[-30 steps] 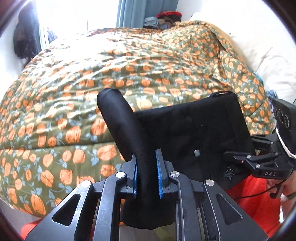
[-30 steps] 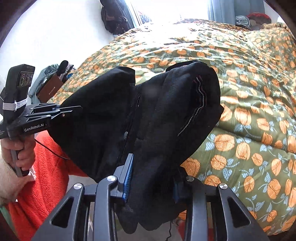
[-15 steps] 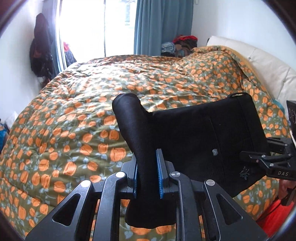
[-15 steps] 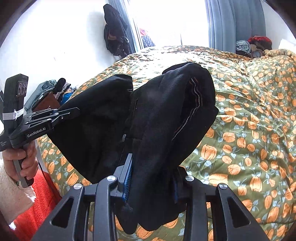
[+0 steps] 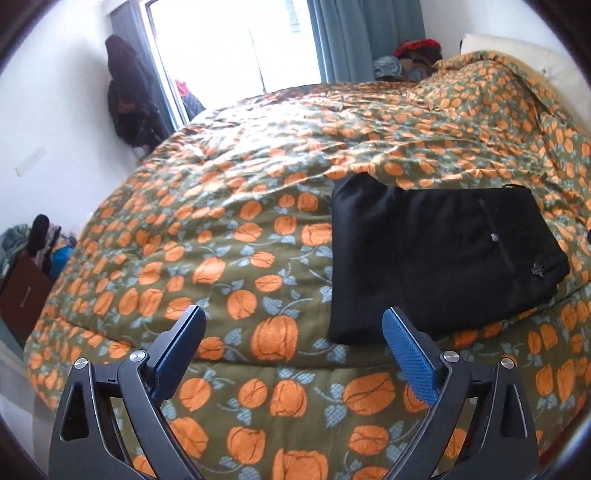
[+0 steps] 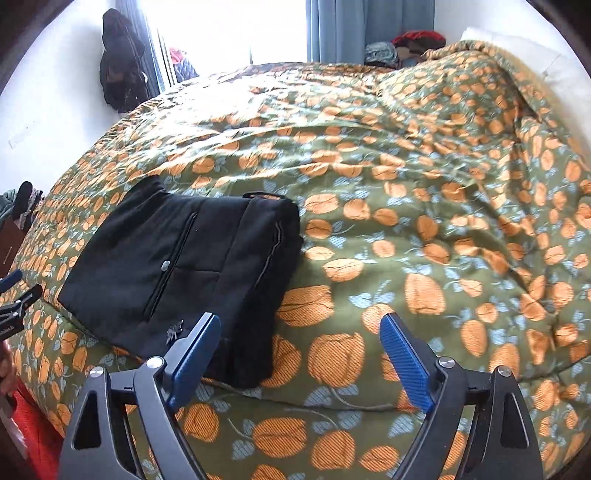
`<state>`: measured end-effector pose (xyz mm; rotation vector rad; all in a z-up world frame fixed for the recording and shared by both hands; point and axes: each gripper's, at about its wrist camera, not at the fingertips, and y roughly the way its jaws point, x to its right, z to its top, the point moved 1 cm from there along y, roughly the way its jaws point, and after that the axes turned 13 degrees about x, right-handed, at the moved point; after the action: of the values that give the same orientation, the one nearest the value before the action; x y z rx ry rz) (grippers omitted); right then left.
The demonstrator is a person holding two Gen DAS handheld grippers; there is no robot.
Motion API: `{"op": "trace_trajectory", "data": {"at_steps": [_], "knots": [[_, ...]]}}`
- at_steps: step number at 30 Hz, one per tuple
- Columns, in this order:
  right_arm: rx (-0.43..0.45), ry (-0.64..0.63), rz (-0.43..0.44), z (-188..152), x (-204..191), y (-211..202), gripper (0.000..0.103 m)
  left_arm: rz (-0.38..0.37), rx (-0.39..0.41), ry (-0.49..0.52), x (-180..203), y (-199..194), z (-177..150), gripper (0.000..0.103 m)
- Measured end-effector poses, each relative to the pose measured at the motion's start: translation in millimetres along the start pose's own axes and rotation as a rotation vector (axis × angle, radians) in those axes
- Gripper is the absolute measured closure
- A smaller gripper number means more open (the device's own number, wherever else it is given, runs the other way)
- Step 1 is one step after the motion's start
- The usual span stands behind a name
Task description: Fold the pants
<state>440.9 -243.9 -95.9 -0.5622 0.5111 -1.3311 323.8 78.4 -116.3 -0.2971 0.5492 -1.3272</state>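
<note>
**Folded black pants on a quilt, both grippers spread and empty**

From the left wrist camera, going left to right: far to the left of the tool, a brown box [image 5: 23, 291] with clothes heaped above it stands by a white wall. A dark coat [image 5: 127, 107] hangs higher up beside a bright window [image 5: 236, 44] with a blue curtain [image 5: 364, 35]. The left gripper [image 5: 293, 345] sits at the bottom of the view, its blue-padded fingers [image 5: 410, 363] spread wide with nothing between them. Under and ahead of it lies a green quilt [image 5: 229, 229] printed with orange pumpkins. The pants [image 5: 439, 258] lie folded into a flat rectangle on the quilt, ahead and to the right of this tool; their near corner sits just beyond the right finger. A small pale button and a seam line show on top.

From the right wrist camera, the left gripper's tip [image 6: 14, 299] pokes in at the far left edge, with red cloth [image 6: 37, 432] below it; the other view shows neither. The pants [image 6: 177, 273] now lie ahead and to the left of the right gripper [image 6: 301, 349], near its left finger [image 6: 194, 349]. Its jaws too are spread wide and hold nothing. To the right, only rumpled quilt [image 6: 443, 206] fills the frame. A pile of clothes [image 6: 402, 46] sits beyond the far end of the bed.
</note>
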Motion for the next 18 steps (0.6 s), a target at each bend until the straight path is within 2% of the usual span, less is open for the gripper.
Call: {"op": "trace_trajectory", "data": {"at_steps": [2,4,5,6,7,8,11,12,15,18], "knots": [[0.107,-0.021,-0.044,-5.2,-1.9,-44.4,0.015,0.035,0.049,0.007,0.8,-27.6,2.2,0.006],[0.343,-0.039,-0.12,-11.0,-7.3,-109.7,0.013,0.036,0.104,-0.02,1.3,-60.5,3.5,0.004],[0.458,-0.038,-0.171,-12.8,-9.0,-140.5,0.007,0.027,0.127,-0.036,1.1,-74.7,5.9,0.003],[0.559,-0.027,-0.224,-16.4,-10.4,-168.1,0.0,0.015,0.145,-0.05,0.5,-88.8,6.7,0.001],[0.624,-0.013,-0.237,-18.0,-10.7,-186.2,0.0,-0.004,0.153,-0.067,0.4,-103.0,8.1,0.001],[0.627,0.019,-0.208,-18.8,-10.1,-194.3,0.0,-0.022,0.155,-0.074,1.4,-113.4,9.6,0.001],[0.352,0.042,-0.024,-22.0,-18.4,-185.3,0.0,-0.043,0.175,-0.077,3.2,-142.8,12.3,0.001],[0.319,0.04,-0.011,-27.0,-23.4,-186.4,0.0,-0.039,0.182,-0.076,3.0,-151.7,12.6,0.001],[0.338,-0.009,-0.006,-44.0,-47.0,-210.4,0.0,-0.057,0.206,-0.055,3.9,-182.3,10.0,0.001],[0.306,-0.043,-0.002,-55.7,-69.5,-229.9,0.0,-0.085,0.224,-0.037,2.6,-211.2,3.3,0.001]]}}
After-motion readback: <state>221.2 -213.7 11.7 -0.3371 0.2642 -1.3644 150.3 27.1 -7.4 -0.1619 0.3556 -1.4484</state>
